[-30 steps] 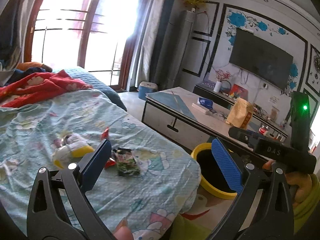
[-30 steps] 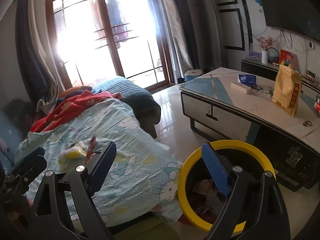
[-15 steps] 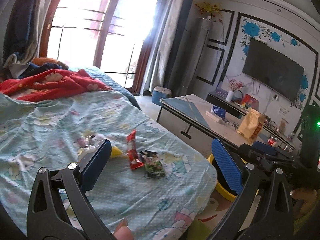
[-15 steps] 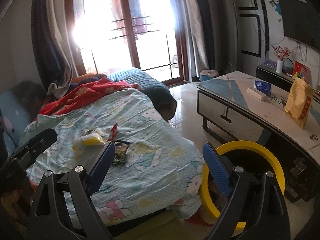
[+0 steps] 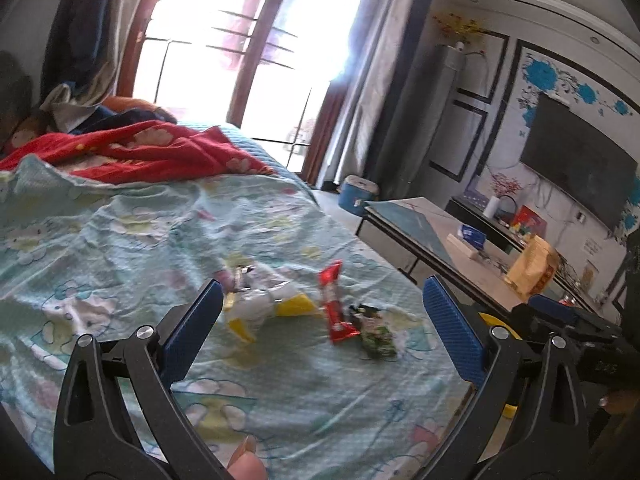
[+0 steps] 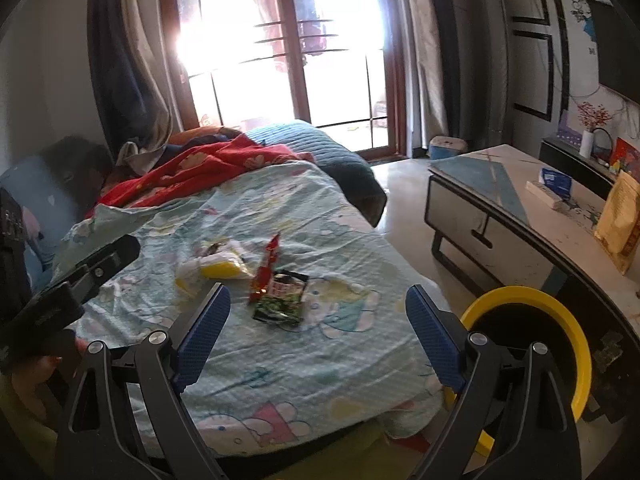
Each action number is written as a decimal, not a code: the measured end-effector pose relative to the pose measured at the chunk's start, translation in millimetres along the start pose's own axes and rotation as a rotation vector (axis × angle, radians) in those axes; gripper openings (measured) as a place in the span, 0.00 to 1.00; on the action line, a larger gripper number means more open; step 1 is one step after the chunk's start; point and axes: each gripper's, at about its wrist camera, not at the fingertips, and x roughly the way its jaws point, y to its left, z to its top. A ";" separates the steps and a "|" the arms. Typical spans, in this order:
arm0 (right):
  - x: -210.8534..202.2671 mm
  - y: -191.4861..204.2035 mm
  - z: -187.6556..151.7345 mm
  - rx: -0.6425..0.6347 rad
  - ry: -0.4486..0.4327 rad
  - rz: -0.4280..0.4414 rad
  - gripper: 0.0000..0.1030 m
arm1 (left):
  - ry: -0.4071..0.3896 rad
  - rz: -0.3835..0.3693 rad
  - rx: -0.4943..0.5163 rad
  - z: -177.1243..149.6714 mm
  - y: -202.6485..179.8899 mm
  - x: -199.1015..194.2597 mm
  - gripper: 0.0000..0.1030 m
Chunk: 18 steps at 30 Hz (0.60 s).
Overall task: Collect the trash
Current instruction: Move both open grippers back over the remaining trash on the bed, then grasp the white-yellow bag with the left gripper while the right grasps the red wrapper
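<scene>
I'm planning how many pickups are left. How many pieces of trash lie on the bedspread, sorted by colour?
Red wrapper: 1
Green-and-black packet: 1
White-and-yellow wrapper: 1; it looks like one crumpled piece, though it may be more
Total: 3, all on the bedspread beside the yellow bin.

The bed (image 6: pixel 344 360) was covered by a cartoon sheet; a red wrapper (image 6: pixel 267 270), green packet (image 6: pixel 282 298) and yellow-white wrapper (image 6: pixel 218 269) were clustered on it.

Three pieces of trash: one red wrapper (image 5: pixel 335 307), one green packet (image 5: pixel 375 336), one white-and-yellow wrapper (image 5: pixel 264 307); one yellow bin (image 6: pixel 532 354)
</scene>
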 end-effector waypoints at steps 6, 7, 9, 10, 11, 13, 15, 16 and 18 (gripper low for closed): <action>16.0 14.7 9.6 -0.006 0.025 0.046 0.84 | 0.020 0.045 -0.047 -2.3 28.8 7.6 0.89; 20.5 16.7 11.8 -0.003 0.032 0.056 0.84 | 0.024 0.050 -0.057 -3.0 33.6 9.0 0.89; 28.6 19.5 15.3 0.001 0.047 0.064 0.84 | 0.034 0.056 -0.071 -4.1 40.2 11.7 0.89; 33.6 21.0 17.1 0.002 0.055 0.069 0.84 | 0.041 0.062 -0.080 -5.6 45.9 14.0 0.89; 37.1 22.2 17.8 0.003 0.061 0.074 0.84 | 0.048 0.063 -0.086 -6.4 49.1 15.8 0.89; 48.3 25.0 20.2 0.001 0.078 0.073 0.84 | 0.065 0.061 -0.102 -9.0 56.6 20.7 0.89; 58.1 27.5 22.0 -0.001 0.092 0.073 0.84 | 0.083 0.053 -0.111 -12.0 62.0 26.4 0.89; 63.9 29.2 23.5 -0.003 0.098 0.073 0.84 | 0.092 0.049 -0.113 -13.4 63.3 28.6 0.89; 74.3 31.5 25.6 -0.006 0.111 0.070 0.84 | 0.114 0.034 -0.119 -17.1 66.6 34.4 0.89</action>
